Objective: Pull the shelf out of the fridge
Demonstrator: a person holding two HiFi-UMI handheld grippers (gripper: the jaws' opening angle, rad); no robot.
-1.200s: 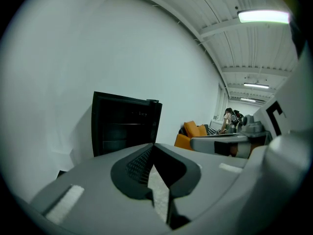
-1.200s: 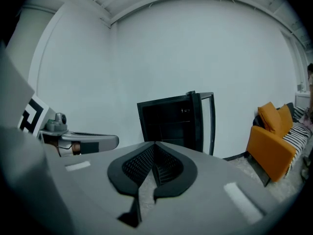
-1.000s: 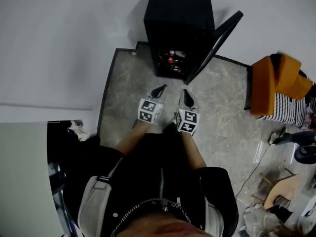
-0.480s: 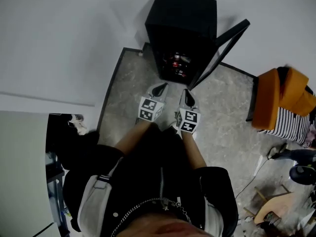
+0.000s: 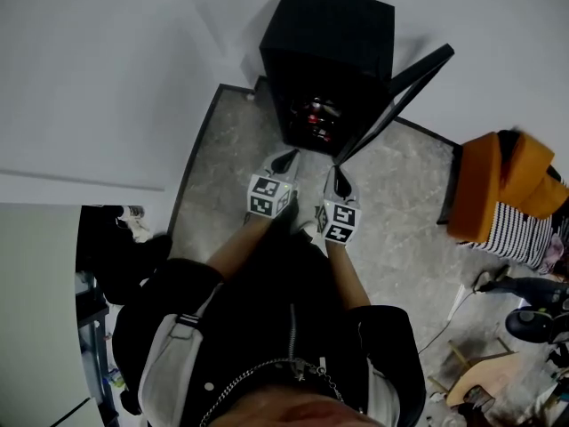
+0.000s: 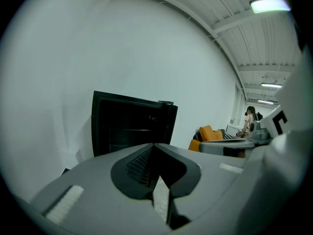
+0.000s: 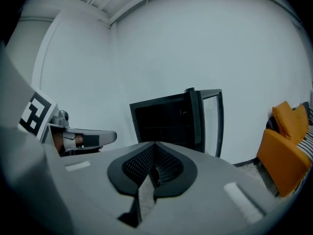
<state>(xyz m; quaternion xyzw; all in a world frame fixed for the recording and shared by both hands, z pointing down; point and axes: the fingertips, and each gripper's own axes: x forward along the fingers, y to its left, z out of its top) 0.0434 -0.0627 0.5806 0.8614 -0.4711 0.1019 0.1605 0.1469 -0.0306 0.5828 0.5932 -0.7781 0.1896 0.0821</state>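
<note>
Fridge [image 5: 336, 38] now nearer left gripper [image 5: 288, 157], right gripper [image 5: 337, 171]

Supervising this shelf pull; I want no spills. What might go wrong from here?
Both left gripper and right gripper are shut, short of the fridge; they may bump the shelf instead of gripping it. Red items inside could topple as the shelf slides. The open door, close beside the right gripper, could get knocked.

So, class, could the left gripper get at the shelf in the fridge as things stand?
Probably yes: the door of the fridge stands open, and only floor lies between the left gripper and the shelf. Its jaws are shut and empty, short of the fridge.
</note>
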